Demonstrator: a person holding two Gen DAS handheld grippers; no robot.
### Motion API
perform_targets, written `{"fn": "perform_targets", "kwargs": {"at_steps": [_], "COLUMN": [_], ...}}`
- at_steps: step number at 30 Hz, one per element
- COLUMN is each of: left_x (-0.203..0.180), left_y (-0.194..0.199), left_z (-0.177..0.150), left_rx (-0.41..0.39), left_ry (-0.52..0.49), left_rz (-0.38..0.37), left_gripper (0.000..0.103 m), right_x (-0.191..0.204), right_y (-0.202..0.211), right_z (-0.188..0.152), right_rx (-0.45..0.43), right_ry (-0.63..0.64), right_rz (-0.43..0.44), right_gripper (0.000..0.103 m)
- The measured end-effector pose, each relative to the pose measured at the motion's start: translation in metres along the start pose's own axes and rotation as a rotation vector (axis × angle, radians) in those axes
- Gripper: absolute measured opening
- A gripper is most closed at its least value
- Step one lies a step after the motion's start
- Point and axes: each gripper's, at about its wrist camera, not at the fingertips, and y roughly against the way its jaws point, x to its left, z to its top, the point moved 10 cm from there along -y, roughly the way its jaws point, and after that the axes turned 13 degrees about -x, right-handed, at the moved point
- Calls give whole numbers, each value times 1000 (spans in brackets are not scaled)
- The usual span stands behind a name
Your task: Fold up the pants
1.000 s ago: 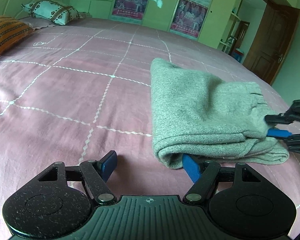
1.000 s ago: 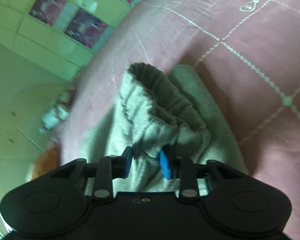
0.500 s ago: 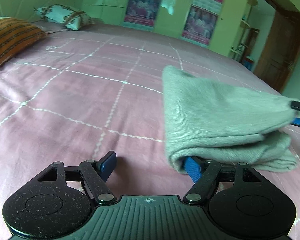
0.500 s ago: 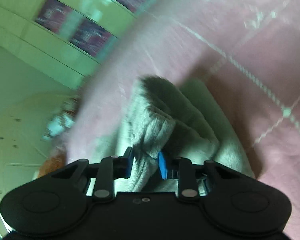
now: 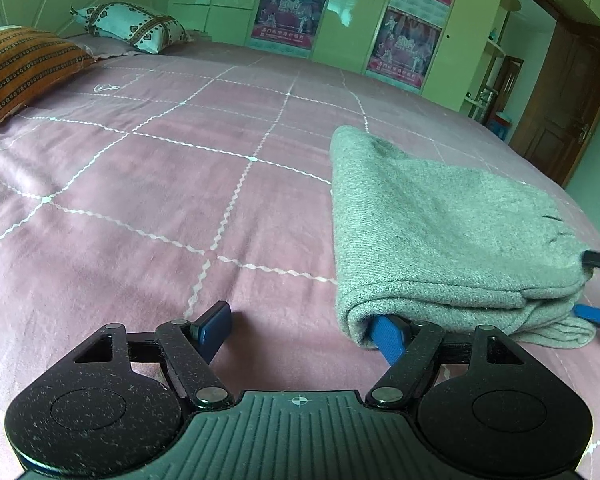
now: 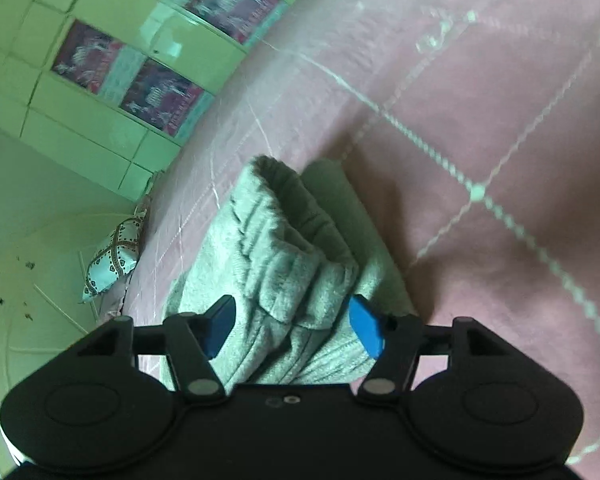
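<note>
1. Grey pants [image 5: 440,232] lie folded on our pink bedspread [image 5: 160,208]; our right gripper [image 6: 296,322], clamped before, now gapes around the waistband.
2. Our left gripper [image 5: 300,330] stays wide; one finger [image 5: 388,336] sits tucked under the fold.

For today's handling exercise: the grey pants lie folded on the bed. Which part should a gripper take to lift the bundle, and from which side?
Grip the rounded fold edge of the grey pants, where the layers stack thick and closed. Come in low along the bed from the near side, as the left gripper does, one of its fingers tucked under that fold. The gathered waistband end is looser and probably would let layers slip.
</note>
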Motion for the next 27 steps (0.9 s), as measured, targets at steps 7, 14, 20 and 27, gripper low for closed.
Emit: {"fn": "perform_targets", "kwargs": {"at_steps": [7, 14, 20, 27], "left_x": [-10, -18, -8, 4], "left_y": [8, -18, 7, 3], "left_z": [2, 8, 20, 7], "left_rx": [-28, -26, -157, -79], "left_ry": [-27, -93, 32, 135], "left_rz": [-42, -14, -60, -33], "left_gripper": [75, 81, 81, 81], "right_x": [34, 129, 126, -13], "right_y": [-19, 15, 48, -3], "right_z": [-3, 16, 63, 8], "right_rx": [19, -59, -224, -42], "right_ry": [145, 212, 237, 13], "right_rz": [11, 210, 213, -51], "right_gripper": [25, 23, 23, 24]}}
